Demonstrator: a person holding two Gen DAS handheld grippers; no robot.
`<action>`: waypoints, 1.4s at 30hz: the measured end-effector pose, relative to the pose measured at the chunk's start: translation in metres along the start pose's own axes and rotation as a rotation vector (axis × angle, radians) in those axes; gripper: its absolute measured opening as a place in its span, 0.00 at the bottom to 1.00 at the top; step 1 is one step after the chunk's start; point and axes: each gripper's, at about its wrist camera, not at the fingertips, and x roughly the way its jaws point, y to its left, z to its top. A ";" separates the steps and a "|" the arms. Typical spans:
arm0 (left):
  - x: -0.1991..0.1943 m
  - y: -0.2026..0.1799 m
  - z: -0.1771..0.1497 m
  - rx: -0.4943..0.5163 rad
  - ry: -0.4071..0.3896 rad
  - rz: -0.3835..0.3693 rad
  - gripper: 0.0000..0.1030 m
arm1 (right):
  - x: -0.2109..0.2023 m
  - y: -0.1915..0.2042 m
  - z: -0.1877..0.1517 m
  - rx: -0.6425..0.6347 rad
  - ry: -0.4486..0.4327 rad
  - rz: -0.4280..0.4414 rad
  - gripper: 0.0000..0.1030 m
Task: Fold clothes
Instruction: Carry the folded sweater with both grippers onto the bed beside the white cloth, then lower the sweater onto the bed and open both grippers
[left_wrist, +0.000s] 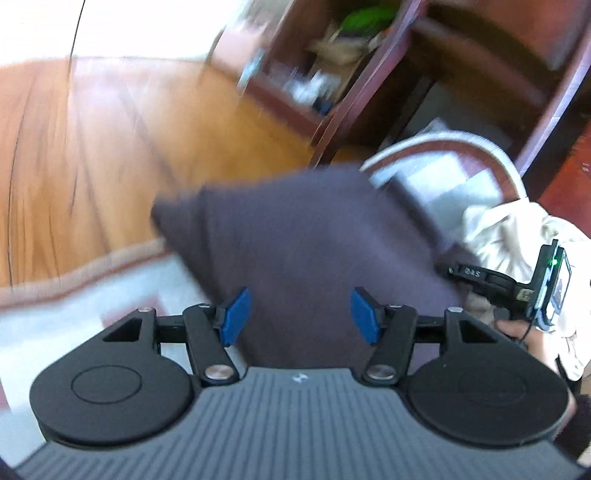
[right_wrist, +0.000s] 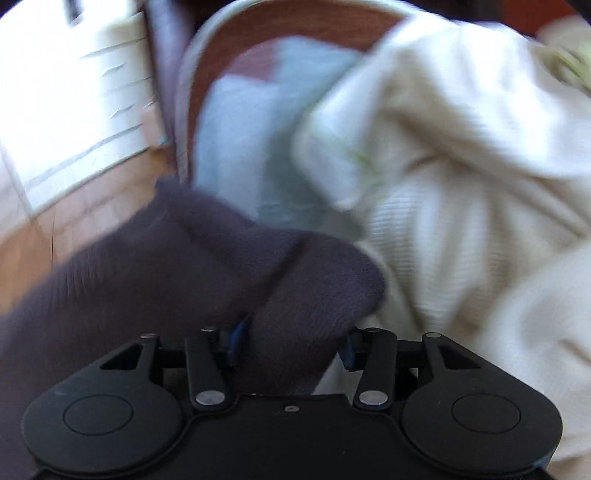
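Note:
A dark purple-grey garment (left_wrist: 306, 236) lies in front of my left gripper (left_wrist: 301, 315), whose blue pads stand wide apart over it, gripping nothing. In the right wrist view the same garment (right_wrist: 177, 266) is bunched up and passes between the fingers of my right gripper (right_wrist: 291, 343); the pads are mostly hidden by the cloth and stand fairly wide apart. A cream garment (right_wrist: 461, 184) lies crumpled to the right, also seen in the left wrist view (left_wrist: 517, 236). The right gripper shows at the right edge of the left wrist view (left_wrist: 532, 291).
A light blue and maroon bed cover (right_wrist: 251, 147) lies under the clothes. A wooden floor (left_wrist: 92, 166) lies to the left. Dark wooden furniture (left_wrist: 461, 74) with cluttered shelves stands behind. A curved white-edged headboard (left_wrist: 461, 142) is at the back right.

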 end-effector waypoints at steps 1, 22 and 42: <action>-0.003 -0.004 0.002 0.023 -0.012 -0.001 0.57 | -0.008 -0.003 0.003 0.033 -0.012 -0.012 0.51; 0.071 -0.022 -0.019 0.061 0.354 0.103 0.75 | 0.005 0.086 -0.005 -0.264 -0.019 0.078 0.87; -0.011 -0.095 0.014 0.297 0.304 0.207 0.78 | -0.209 0.074 -0.024 -0.306 0.005 0.085 0.84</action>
